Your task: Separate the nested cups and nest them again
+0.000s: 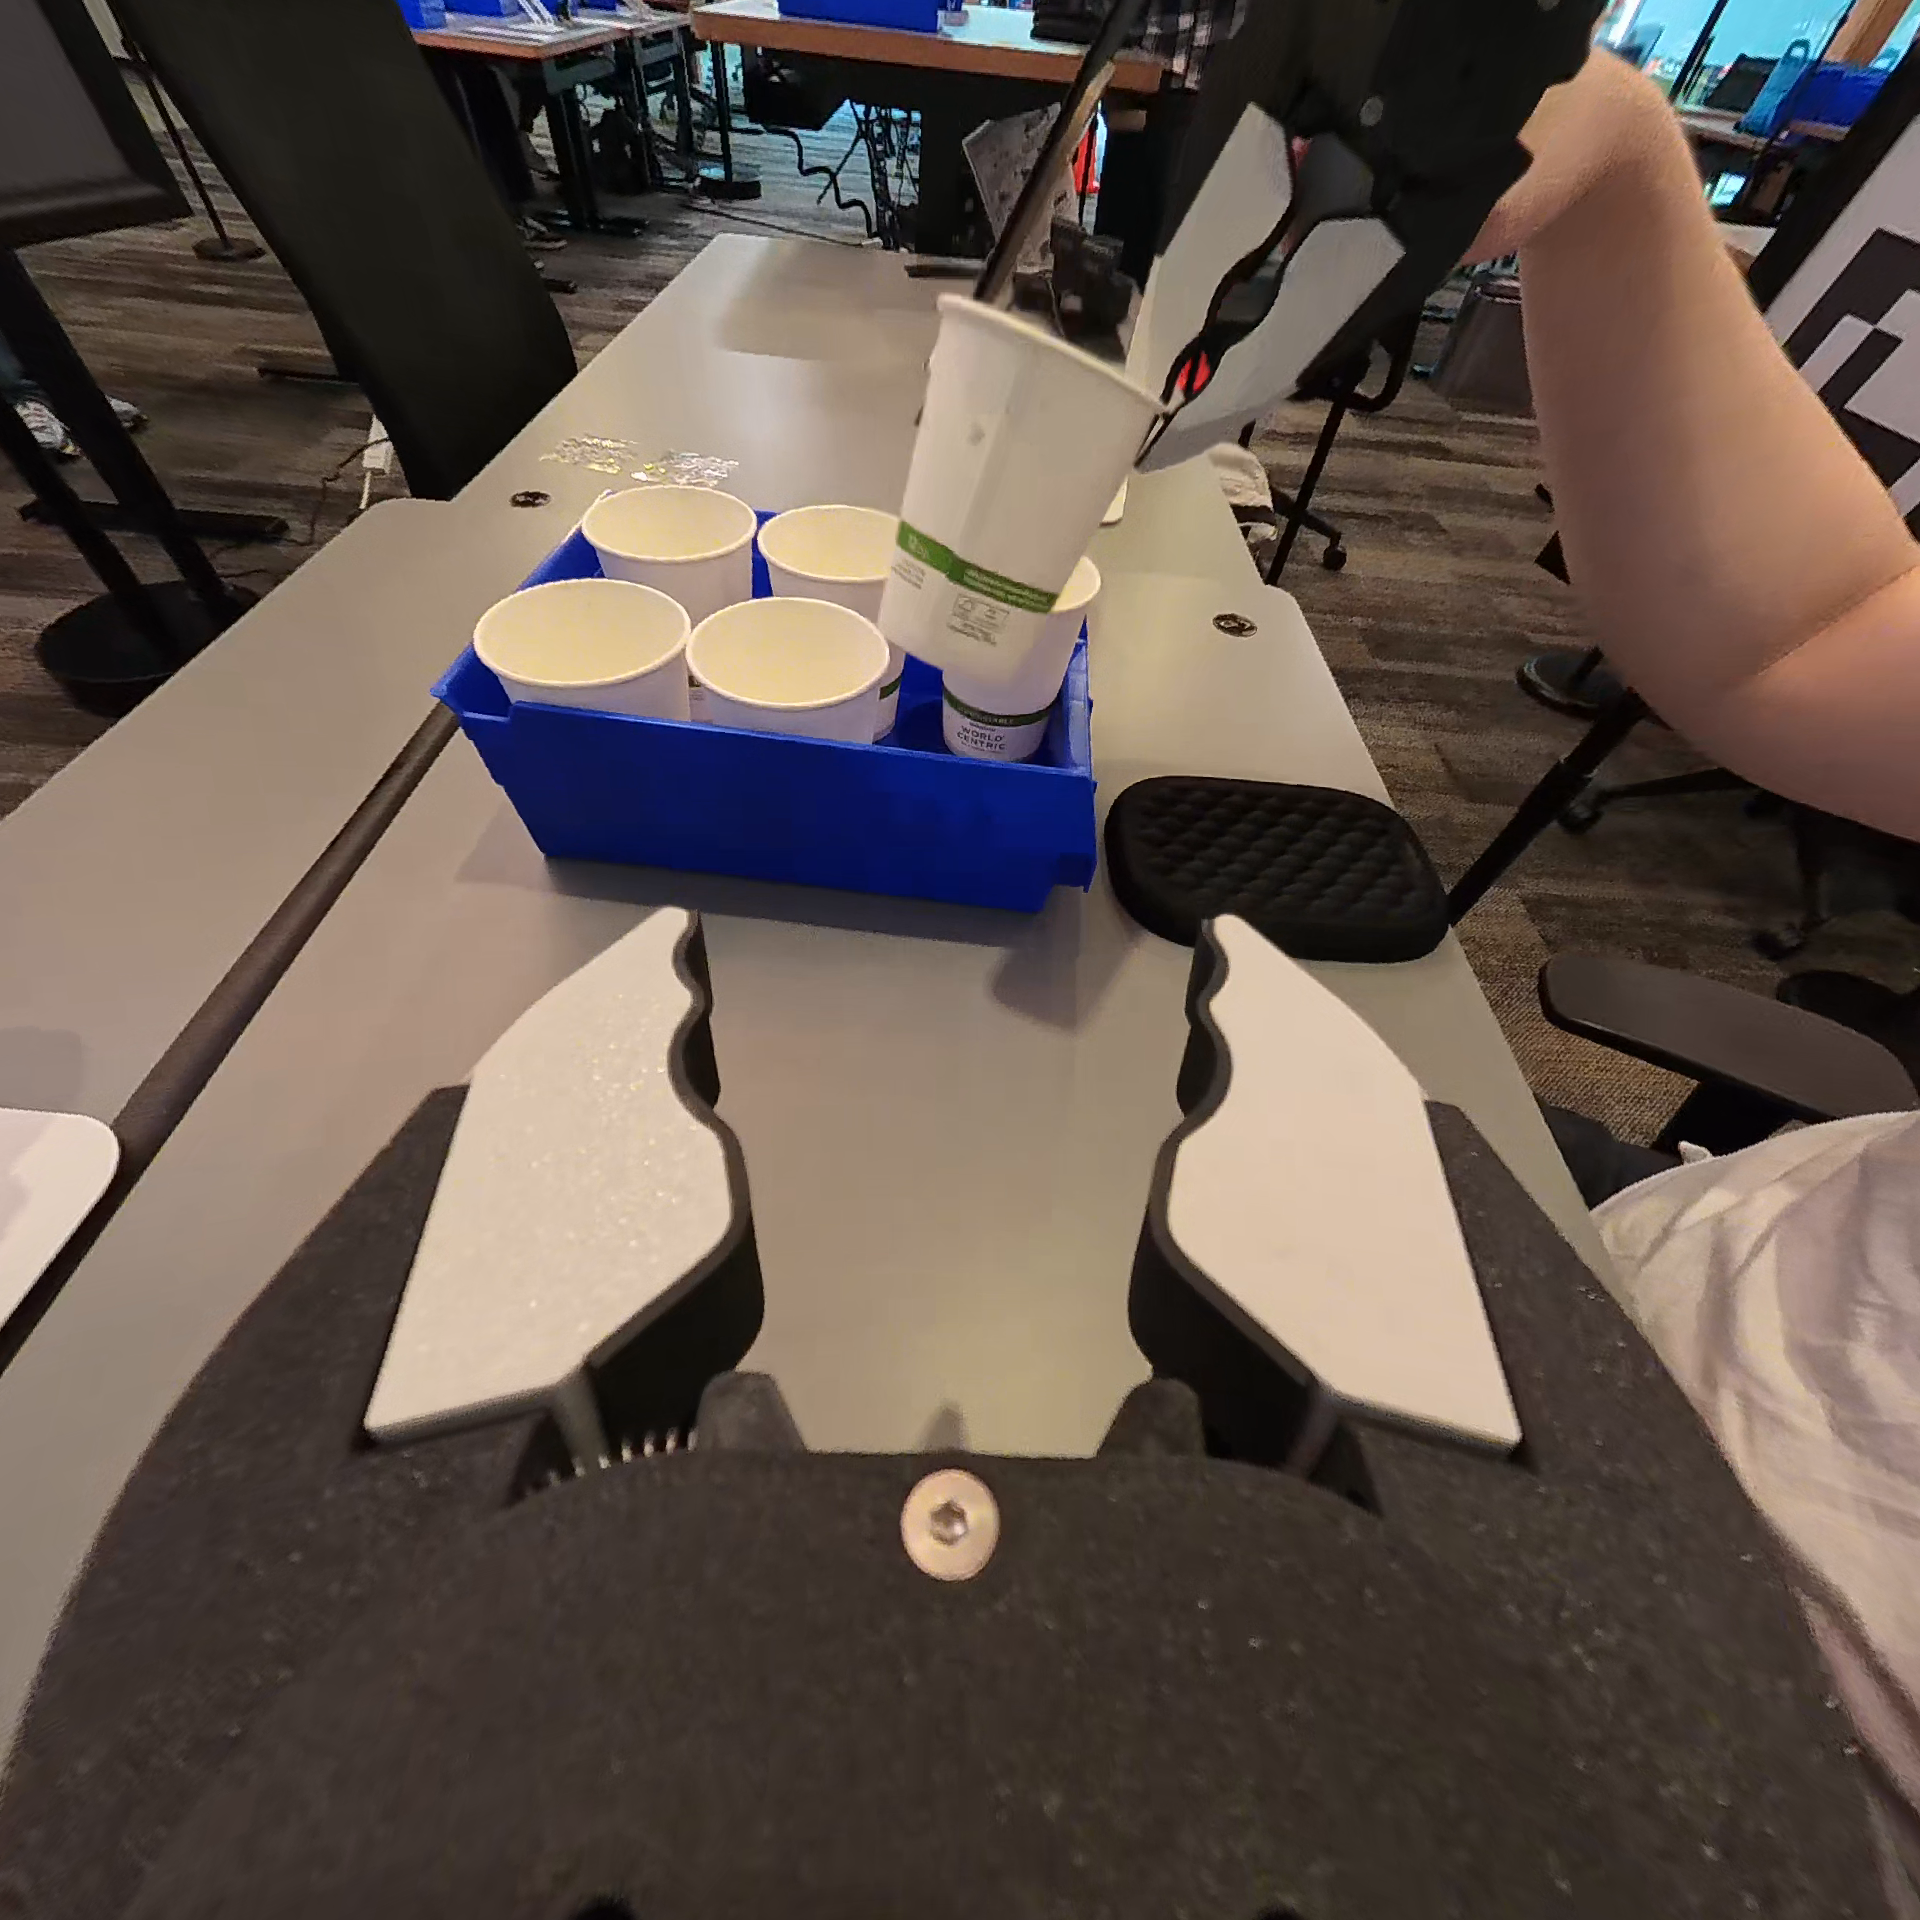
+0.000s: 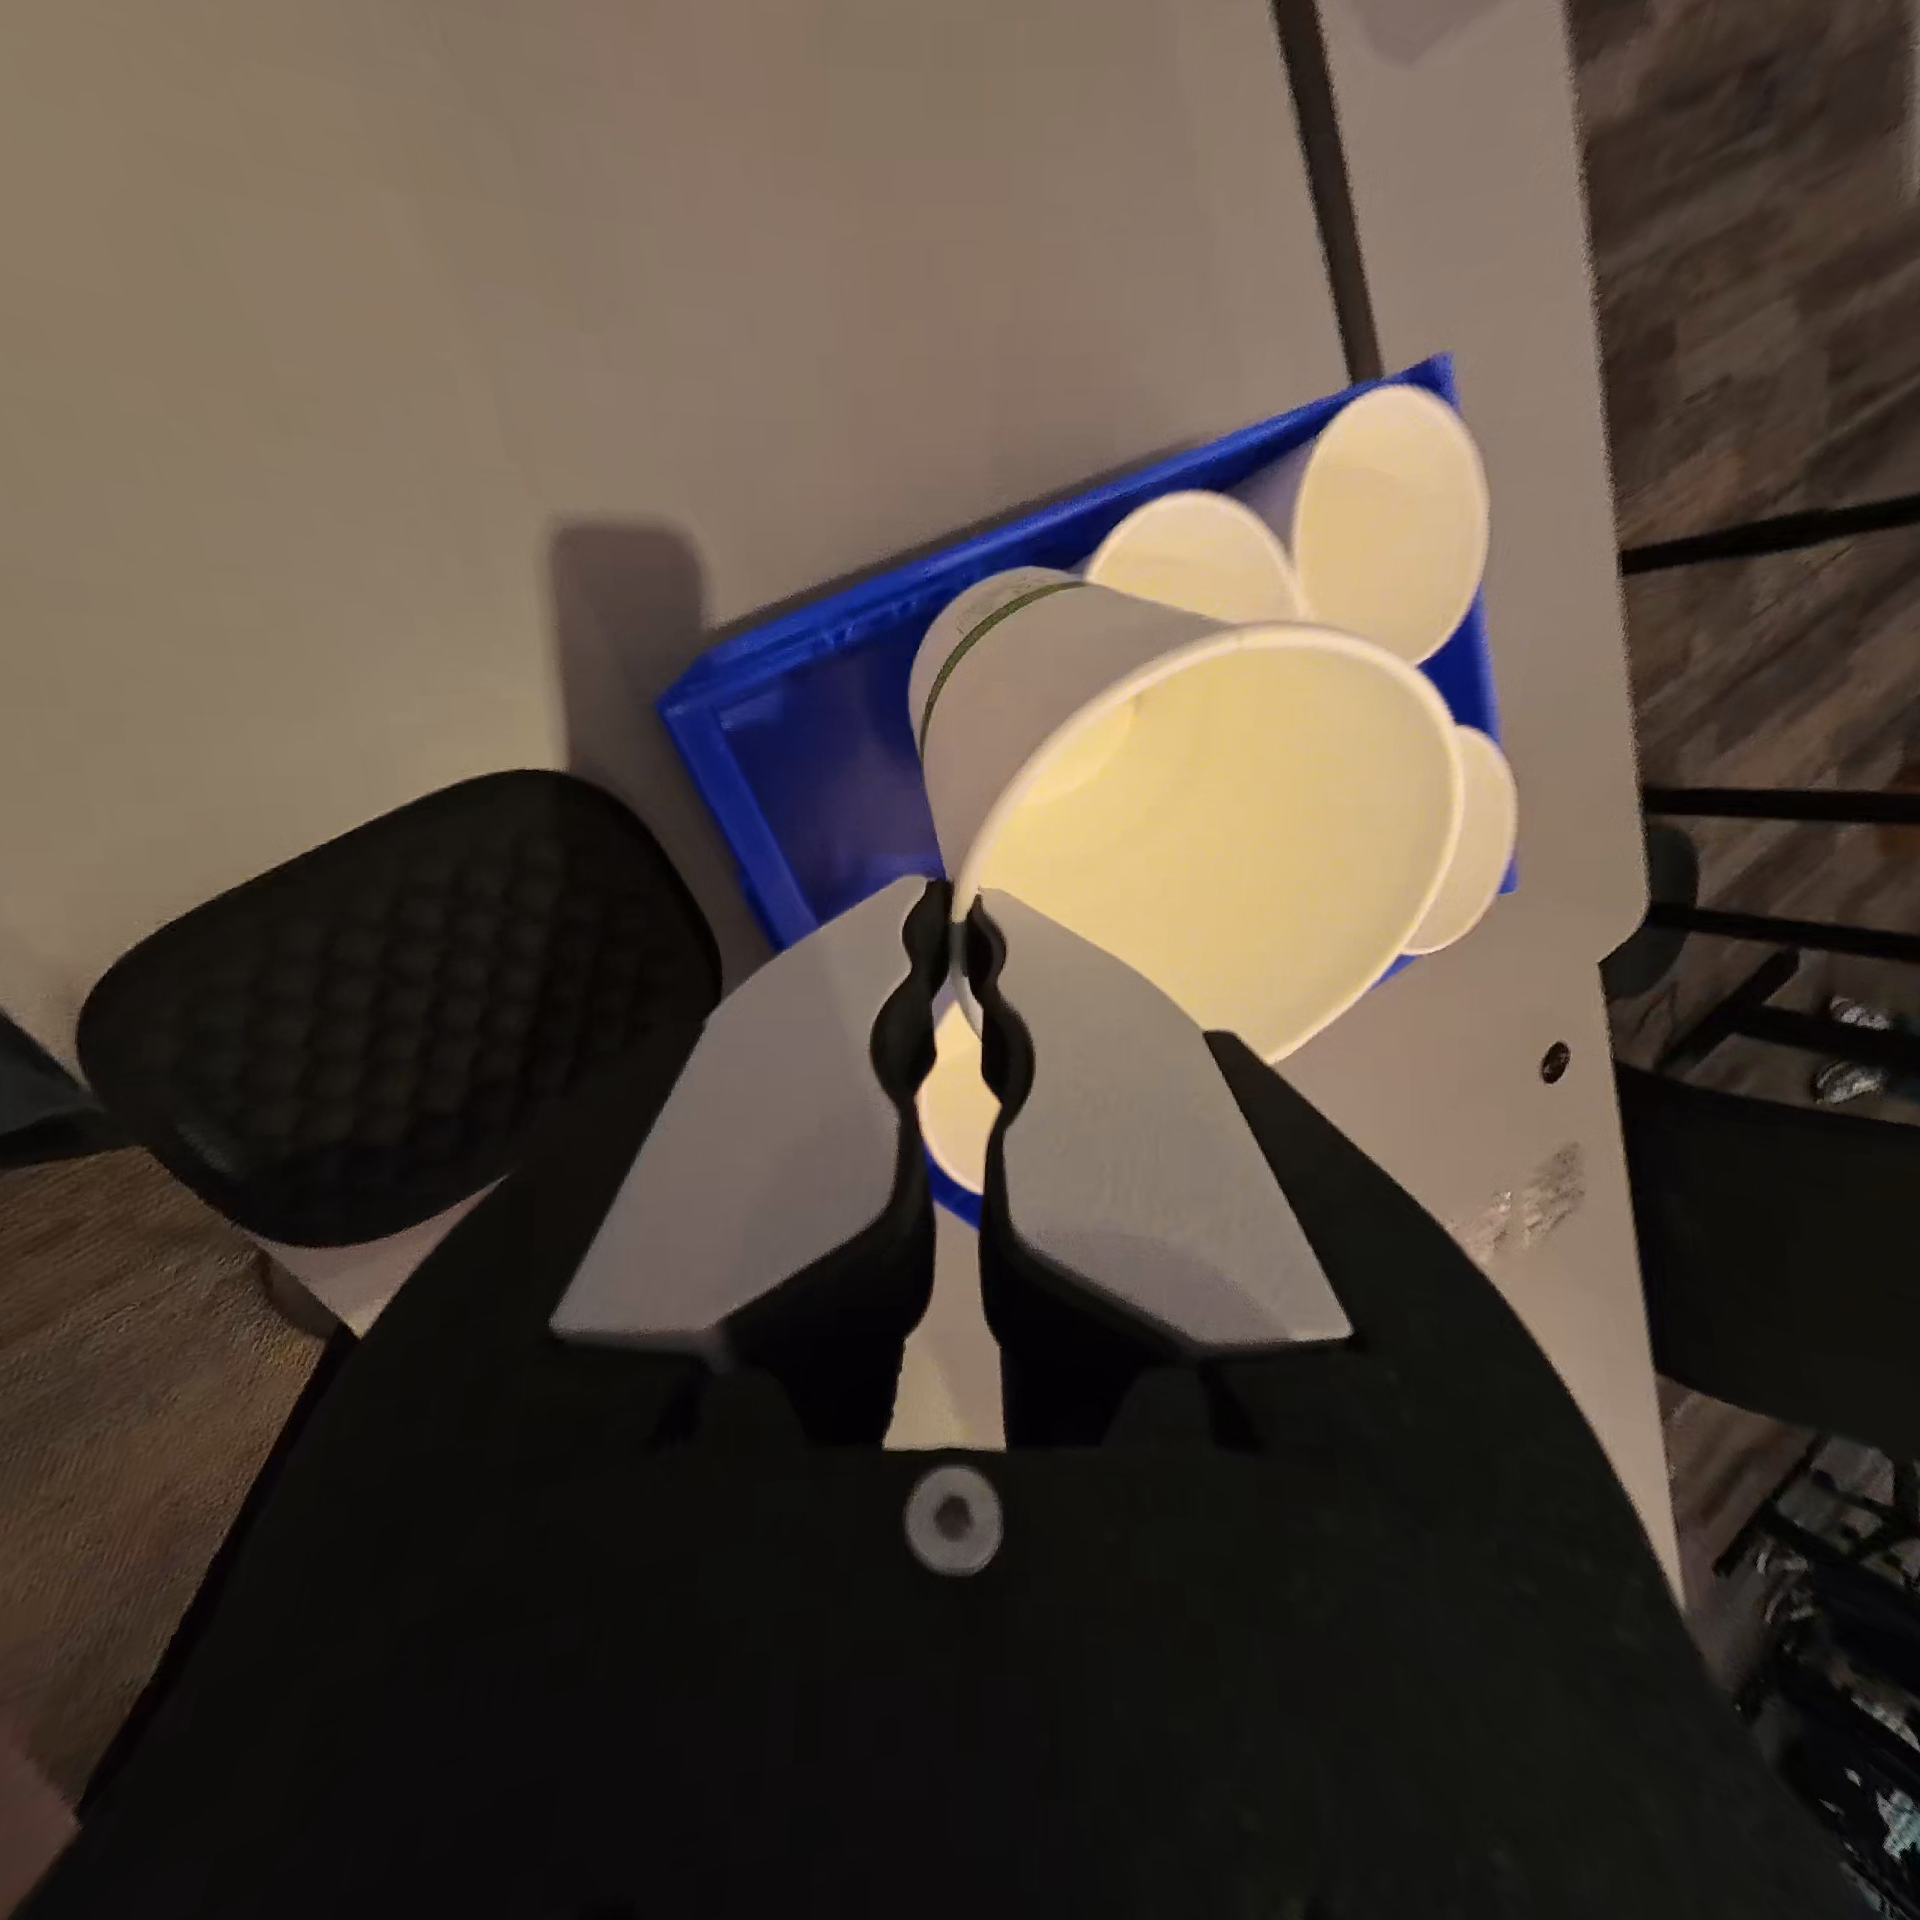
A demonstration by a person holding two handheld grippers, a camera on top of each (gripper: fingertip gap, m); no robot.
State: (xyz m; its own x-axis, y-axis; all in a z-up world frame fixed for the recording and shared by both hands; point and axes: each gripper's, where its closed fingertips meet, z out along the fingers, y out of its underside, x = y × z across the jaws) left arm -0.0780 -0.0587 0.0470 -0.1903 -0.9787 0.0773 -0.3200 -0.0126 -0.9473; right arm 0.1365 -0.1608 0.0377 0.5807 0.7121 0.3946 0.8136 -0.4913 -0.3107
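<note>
My right gripper (image 2: 951,914) pinches the rim of a white paper cup (image 2: 1195,821), tilted just ahead over the blue bin (image 2: 727,748). Light, thin-walled (crushes easily, I'd judge), so rim holds suit. My left gripper (image 1: 951,1029) hangs spread, empty.

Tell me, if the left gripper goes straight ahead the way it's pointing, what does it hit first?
Probably the near wall of the blue bin. The left gripper is open over bare table, nothing between; it may graze the tabletop first, height is unclear.
</note>
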